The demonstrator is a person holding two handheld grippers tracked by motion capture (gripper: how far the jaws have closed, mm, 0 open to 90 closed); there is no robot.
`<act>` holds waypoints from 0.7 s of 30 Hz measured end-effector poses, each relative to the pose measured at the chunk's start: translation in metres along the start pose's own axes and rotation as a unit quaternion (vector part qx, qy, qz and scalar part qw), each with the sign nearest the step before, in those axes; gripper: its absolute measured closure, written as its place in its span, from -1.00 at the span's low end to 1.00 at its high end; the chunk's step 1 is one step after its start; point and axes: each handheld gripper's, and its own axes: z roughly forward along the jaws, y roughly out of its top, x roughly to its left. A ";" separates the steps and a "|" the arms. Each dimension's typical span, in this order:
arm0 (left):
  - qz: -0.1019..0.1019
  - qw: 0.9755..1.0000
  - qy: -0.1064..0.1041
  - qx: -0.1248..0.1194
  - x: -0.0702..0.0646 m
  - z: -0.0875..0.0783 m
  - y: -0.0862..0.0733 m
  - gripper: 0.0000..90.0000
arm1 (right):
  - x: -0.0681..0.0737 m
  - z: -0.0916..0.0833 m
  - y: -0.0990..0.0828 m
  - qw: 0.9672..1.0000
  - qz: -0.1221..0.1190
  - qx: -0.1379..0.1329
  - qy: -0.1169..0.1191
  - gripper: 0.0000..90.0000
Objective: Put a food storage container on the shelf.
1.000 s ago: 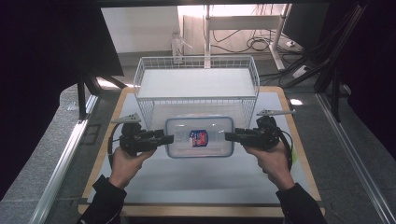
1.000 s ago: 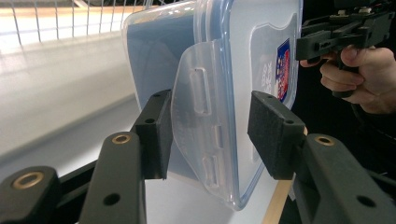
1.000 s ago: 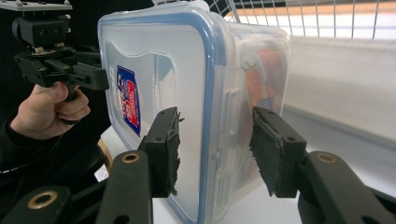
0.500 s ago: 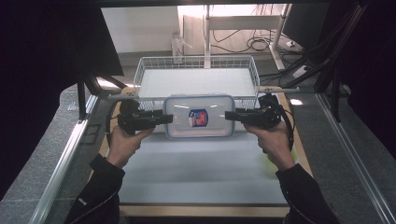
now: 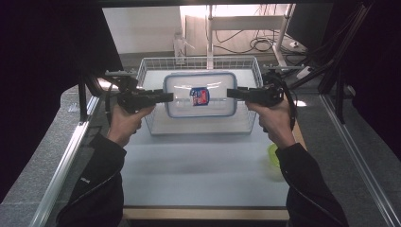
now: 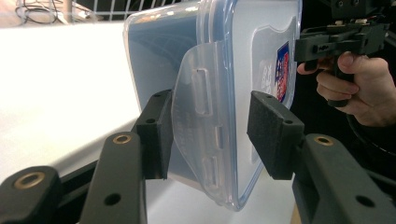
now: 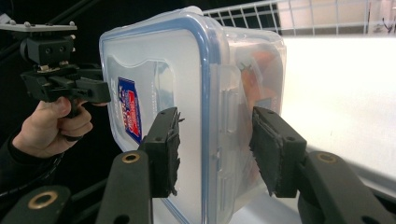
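Observation:
A clear plastic container with a blue-rimmed lid and a red-and-blue label hangs in the air above the wire basket. My left gripper is shut on its left end and my right gripper on its right end. In the left gripper view the pads clamp the container across its side clasp, at my left gripper. In the right gripper view my right gripper clamps the container across the lid and the base. Something orange shows dimly inside.
The white wire basket stands at the far middle of the white table. A yellow-green object lies on the table at the right, partly hidden by the right forearm. Metal rails run along both table sides, and cables lie beyond the basket.
Both hands have raised the container off the table and carried it away from the person, from in front of the basket to above it. Both grips have held.

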 end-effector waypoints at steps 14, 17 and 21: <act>-0.001 1.000 0.009 -0.004 0.024 0.006 0.035 0.15 | -0.023 0.020 0.030 1.000 0.021 -0.012 0.009 0.18; -0.004 1.000 0.012 -0.005 0.028 0.009 0.037 0.15 | -0.026 0.023 0.034 1.000 0.025 -0.011 0.010 0.18; -0.013 1.000 0.014 -0.006 0.036 0.015 0.038 0.15 | -0.034 0.029 0.039 0.999 0.034 -0.008 0.005 0.17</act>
